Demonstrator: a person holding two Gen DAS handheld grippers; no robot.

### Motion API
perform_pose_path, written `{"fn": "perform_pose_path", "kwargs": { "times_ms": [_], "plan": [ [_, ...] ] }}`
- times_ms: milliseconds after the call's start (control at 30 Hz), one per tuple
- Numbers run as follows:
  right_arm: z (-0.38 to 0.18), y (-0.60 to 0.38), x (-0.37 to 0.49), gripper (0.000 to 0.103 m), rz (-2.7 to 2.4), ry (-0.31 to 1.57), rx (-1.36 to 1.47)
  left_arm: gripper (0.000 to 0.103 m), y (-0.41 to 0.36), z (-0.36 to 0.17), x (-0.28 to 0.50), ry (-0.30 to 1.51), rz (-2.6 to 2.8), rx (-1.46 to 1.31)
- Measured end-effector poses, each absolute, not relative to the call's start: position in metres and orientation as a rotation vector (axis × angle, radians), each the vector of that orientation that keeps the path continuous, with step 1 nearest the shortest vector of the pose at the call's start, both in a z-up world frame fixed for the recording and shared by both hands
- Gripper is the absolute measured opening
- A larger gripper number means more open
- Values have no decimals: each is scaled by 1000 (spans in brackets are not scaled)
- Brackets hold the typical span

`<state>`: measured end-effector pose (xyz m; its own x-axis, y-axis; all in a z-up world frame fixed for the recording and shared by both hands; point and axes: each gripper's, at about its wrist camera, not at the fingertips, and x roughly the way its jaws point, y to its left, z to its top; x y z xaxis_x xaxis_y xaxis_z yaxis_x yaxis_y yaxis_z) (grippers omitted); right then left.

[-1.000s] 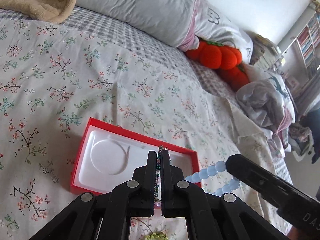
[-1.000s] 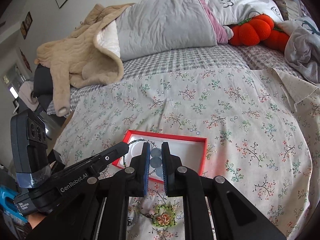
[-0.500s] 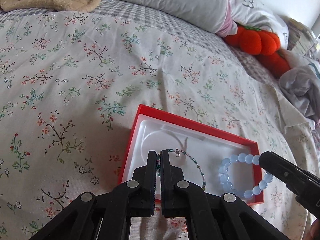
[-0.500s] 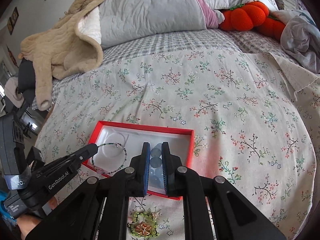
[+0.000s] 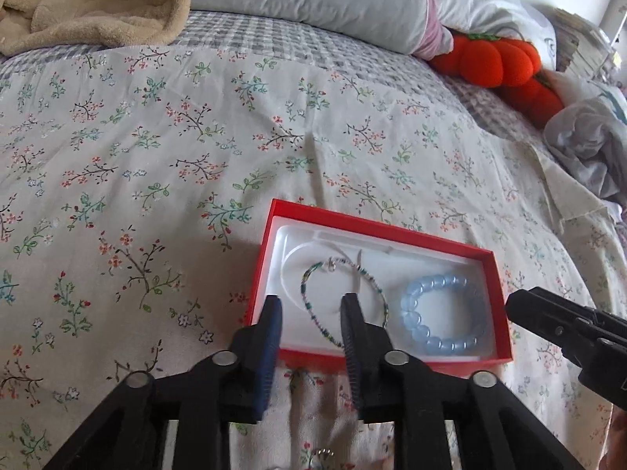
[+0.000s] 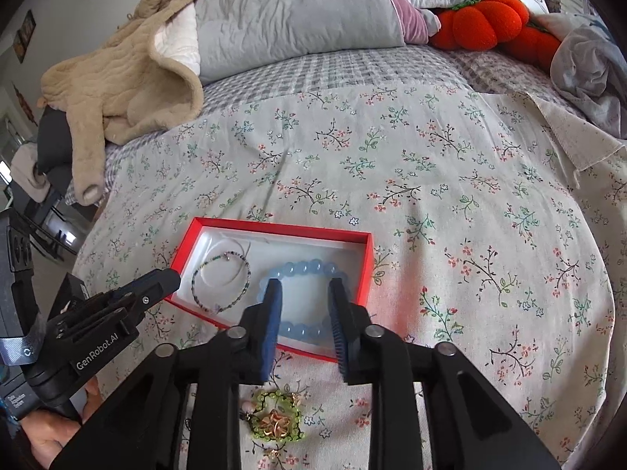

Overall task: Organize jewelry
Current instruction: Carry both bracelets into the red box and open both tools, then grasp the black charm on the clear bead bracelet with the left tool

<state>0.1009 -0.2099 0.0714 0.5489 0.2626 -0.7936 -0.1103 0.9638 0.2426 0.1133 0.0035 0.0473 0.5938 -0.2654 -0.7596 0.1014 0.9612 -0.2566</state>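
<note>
A red box (image 5: 392, 231) (image 6: 364, 266) with a white liner lies on the floral bedspread. A thin multicoloured bead bracelet (image 5: 313, 274) (image 6: 219, 262) lies in its left part. A pale blue bead bracelet (image 5: 415, 317) (image 6: 301, 266) lies in its right part. My left gripper (image 5: 311, 309) is open and empty over the box's near edge above the thin bracelet. My right gripper (image 6: 301, 293) is open and empty over the blue bracelet. A green beaded piece with gold rings (image 6: 274, 419) lies on the bedspread in front of the box.
A grey pillow (image 6: 294, 11), a beige quilted jacket (image 6: 117, 62) and orange plush pumpkins (image 6: 486, 23) lie at the head of the bed. Crumpled grey clothing (image 5: 588, 145) lies at the right. The bed's left edge (image 6: 98, 203) drops off by dark furniture.
Both grippers have opened and let go: the thin bracelet and the blue bracelet now lie in the box. Both grippers have drawn back slightly toward the box's near edge.
</note>
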Motion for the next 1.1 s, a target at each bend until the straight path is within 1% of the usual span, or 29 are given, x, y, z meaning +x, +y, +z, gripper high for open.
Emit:
{"fn": "perform_pose_path", "kwargs": {
  "times_ms": [33,100,167,333,400,500,633,700,767,1100],
  "plan": [
    [72,-211,97,36,224,972,168,38,5,48,109,919,-216,-190],
    [72,-214,90,36,225,989,174,46,8,46,101,945,-219,-187],
    [71,-215,82,36,234,1005,171,52,10,42,93,977,-219,-176],
    [65,-215,63,38,232,1031,126,64,17,31,77,1037,-216,-156],
    [63,-214,56,48,237,1043,111,71,19,28,72,1050,-214,-149],
    [60,-211,46,51,246,1050,80,78,19,25,63,1064,-216,-119],
    [51,-211,38,52,248,1082,64,81,20,18,52,1094,-219,-96],
    [44,-210,33,58,242,1098,40,83,21,13,48,1117,-215,-94],
    [38,-210,30,62,239,1113,19,83,22,9,44,1136,-214,-91],
    [17,-209,16,63,208,1172,-77,83,8,-7,20,1169,-287,-49]
  ]
}}
